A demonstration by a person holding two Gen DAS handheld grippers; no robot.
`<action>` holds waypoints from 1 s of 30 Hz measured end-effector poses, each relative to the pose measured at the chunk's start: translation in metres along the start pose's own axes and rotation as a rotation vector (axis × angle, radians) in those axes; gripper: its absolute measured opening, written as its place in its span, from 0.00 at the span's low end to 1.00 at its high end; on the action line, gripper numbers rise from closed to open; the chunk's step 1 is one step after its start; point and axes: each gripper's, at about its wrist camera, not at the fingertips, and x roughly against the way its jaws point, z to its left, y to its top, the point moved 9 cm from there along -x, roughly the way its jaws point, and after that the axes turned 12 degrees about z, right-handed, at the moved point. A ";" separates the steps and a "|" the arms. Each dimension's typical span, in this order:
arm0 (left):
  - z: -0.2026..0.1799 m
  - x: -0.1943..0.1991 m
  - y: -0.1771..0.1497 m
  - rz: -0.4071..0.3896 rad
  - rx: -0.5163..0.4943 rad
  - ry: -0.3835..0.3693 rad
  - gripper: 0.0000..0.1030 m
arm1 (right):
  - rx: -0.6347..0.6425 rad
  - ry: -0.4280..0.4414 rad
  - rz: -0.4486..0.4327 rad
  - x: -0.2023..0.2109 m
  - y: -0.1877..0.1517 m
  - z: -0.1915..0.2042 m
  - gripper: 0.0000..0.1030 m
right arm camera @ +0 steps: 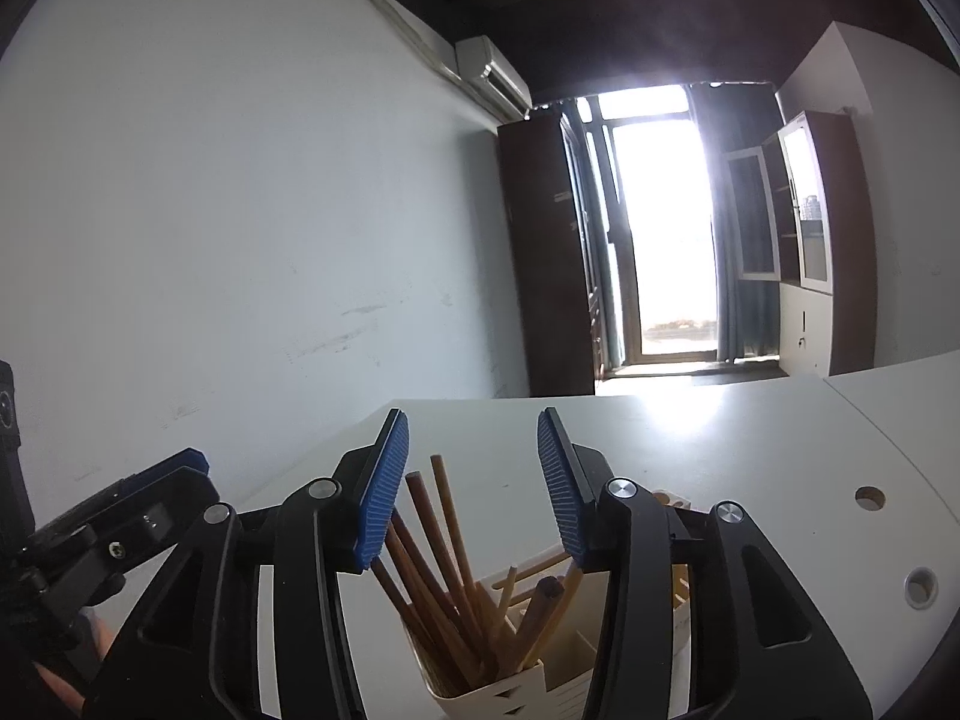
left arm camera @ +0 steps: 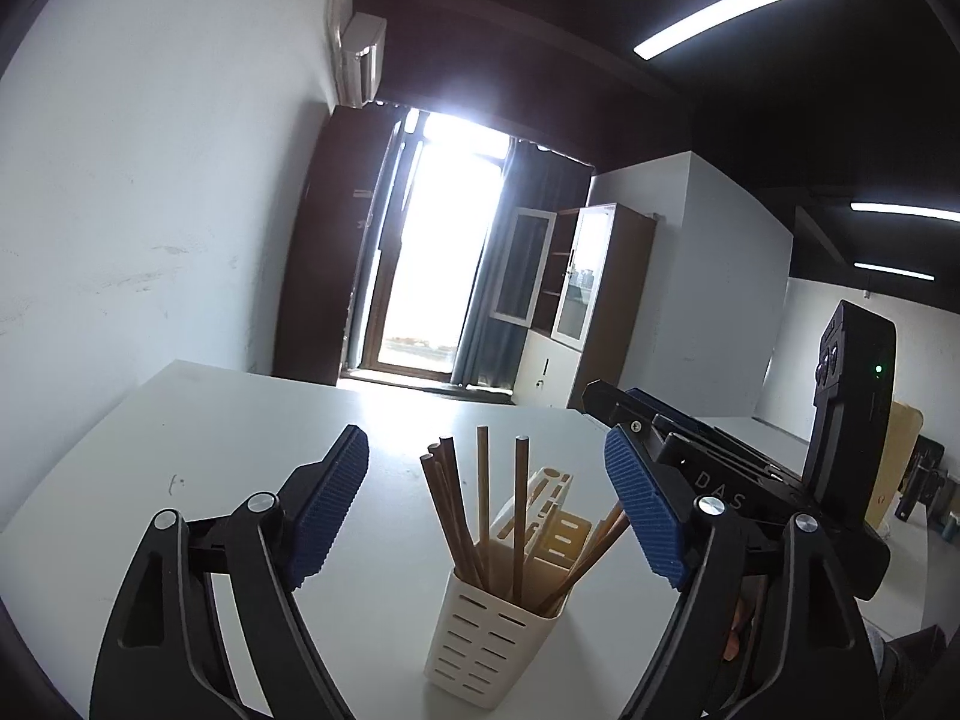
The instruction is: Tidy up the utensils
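A cream slotted utensil holder (left arm camera: 489,639) stands on the white table (left arm camera: 180,450) with several wooden chopsticks (left arm camera: 459,516) upright in it. A second cream compartment (left arm camera: 555,525) stands right behind it. My left gripper (left arm camera: 486,510) is open and empty, its blue pads on either side of the chopstick tops. In the right wrist view the holder (right arm camera: 510,690) and chopsticks (right arm camera: 438,564) sit low in the middle. My right gripper (right arm camera: 474,486) is open and empty just above them. The right gripper's body (left arm camera: 708,474) shows at the right of the left wrist view.
A white wall (left arm camera: 150,180) runs along the table's left side. A bright balcony door (left arm camera: 444,252) and a cabinet (left arm camera: 594,294) stand beyond the table. The table has round cable holes (right arm camera: 870,498) at the right. The left gripper's body (right arm camera: 108,546) shows at the left.
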 end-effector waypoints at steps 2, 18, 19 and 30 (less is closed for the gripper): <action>0.000 0.013 0.002 -0.021 -0.001 0.001 0.89 | 0.006 -0.004 -0.023 0.010 0.007 0.002 0.53; 0.001 0.092 -0.018 -0.079 -0.010 -0.010 0.94 | 0.102 0.023 -0.374 0.178 0.037 0.030 0.82; 0.000 0.092 -0.025 -0.070 -0.022 0.001 0.94 | 0.110 0.020 -0.387 0.189 0.032 0.031 0.83; 0.015 0.086 -0.102 0.004 -0.011 0.141 0.94 | 0.149 -0.040 -0.378 0.242 -0.034 0.022 0.87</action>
